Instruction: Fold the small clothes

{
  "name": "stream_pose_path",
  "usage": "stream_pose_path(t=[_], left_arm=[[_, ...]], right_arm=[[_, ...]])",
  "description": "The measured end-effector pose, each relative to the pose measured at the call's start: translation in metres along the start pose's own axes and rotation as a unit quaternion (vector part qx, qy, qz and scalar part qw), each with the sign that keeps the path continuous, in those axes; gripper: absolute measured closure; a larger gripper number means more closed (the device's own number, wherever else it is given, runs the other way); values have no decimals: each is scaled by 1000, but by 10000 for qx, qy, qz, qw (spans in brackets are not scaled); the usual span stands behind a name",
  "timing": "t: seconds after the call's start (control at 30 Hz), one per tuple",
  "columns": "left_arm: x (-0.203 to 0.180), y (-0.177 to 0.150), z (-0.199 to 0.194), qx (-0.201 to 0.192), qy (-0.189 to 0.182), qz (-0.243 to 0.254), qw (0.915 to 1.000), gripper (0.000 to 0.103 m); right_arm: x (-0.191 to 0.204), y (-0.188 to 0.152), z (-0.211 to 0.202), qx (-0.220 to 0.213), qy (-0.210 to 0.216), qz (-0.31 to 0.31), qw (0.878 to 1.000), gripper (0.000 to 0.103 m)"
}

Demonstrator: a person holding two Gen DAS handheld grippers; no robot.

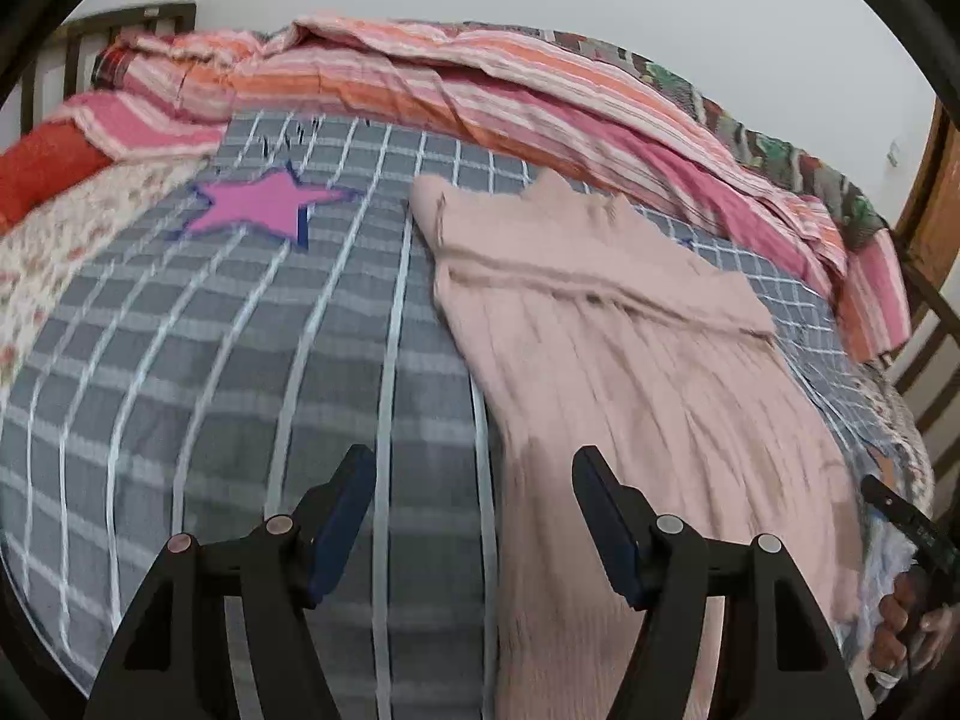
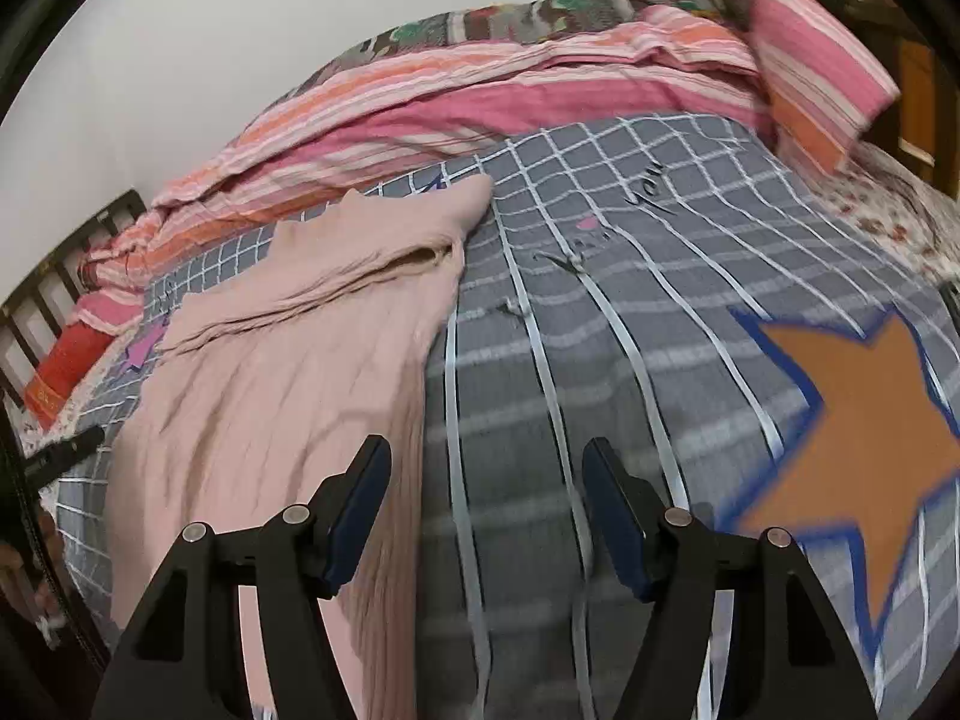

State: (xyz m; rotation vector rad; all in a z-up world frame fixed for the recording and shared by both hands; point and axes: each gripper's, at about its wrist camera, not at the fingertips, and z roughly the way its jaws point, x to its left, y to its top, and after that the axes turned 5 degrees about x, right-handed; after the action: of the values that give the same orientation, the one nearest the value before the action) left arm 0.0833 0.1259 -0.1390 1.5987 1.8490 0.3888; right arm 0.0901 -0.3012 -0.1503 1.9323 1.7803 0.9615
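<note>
the pink garment (image 1: 630, 360) was found lengthwise-folded on the bed (image 1: 240, 360); left gripper (image 1: 474, 516) and right gripper (image 2: 486, 510) were held open, empty; a crosswise fold seemingly remained.

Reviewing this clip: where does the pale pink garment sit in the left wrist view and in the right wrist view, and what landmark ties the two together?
Left wrist view: the pale pink garment fills the right half, running from centre down to the bottom edge.
Right wrist view: the garment lies left of centre, reaching the bottom edge.
Shared landmark: the pink-and-orange striped blanket bunched beyond the garment, on the grey checked bedcover.
</note>
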Motion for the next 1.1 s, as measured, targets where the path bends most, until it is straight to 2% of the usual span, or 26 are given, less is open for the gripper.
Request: stream_pose_path(t=[0.13, 0.23, 0.37, 0.43, 0.53, 0.57, 0.63, 0.67, 0.7, 0.8, 0.87, 0.97, 1.1], left_arm=[[6, -44, -13, 177, -348, -104, 9992, 39], [1, -65, -16, 169, -382, 72, 9991, 41], [-9, -74, -9, 183, -299, 196, 9992, 48], [-12, -75, 0, 273, -258, 100, 9992, 59], [-15, -79, 3, 153, -265, -39, 9995, 65], [-17, -79, 4, 142, -305, -50, 9994, 68], [-19, -78, 7, 148, -343, -167, 9992, 84], [-18, -77, 8, 153, -378, -225, 9989, 90], [-17, -77, 7, 144, -427, -275, 9986, 94], [-4, -72, -5, -92, -549, -434, 9975, 96], [12, -69, -15, -228, -558, -531, 9968, 96], [21, -70, -12, -55, -696, -504, 9963, 96], [14, -77, -8, 123, -785, -385, 9961, 95]], right_arm=[[0, -29, -12, 125, 163, 82, 9998, 38], [5, -46, -13, 209, 198, -60, 9996, 43], [17, -55, -9, 212, 88, -305, 9993, 55], [23, -57, -6, 196, 23, -485, 9986, 57], [29, -59, 0, 176, -85, -602, 9980, 59], [29, -59, 1, 159, -67, -599, 9981, 62], [30, -58, 4, 199, 129, -628, 9977, 78], [31, -57, 6, 281, 271, -664, 9970, 94], [33, -56, 6, 297, 328, -713, 9965, 96], [35, -55, -7, -3, 325, -955, 9949, 98], [23, -53, -20, -220, 400, -766, 9960, 98], [8, -52, -16, -86, 325, -507, 9982, 98], [20, -56, -8, 108, 259, -606, 9978, 97]])
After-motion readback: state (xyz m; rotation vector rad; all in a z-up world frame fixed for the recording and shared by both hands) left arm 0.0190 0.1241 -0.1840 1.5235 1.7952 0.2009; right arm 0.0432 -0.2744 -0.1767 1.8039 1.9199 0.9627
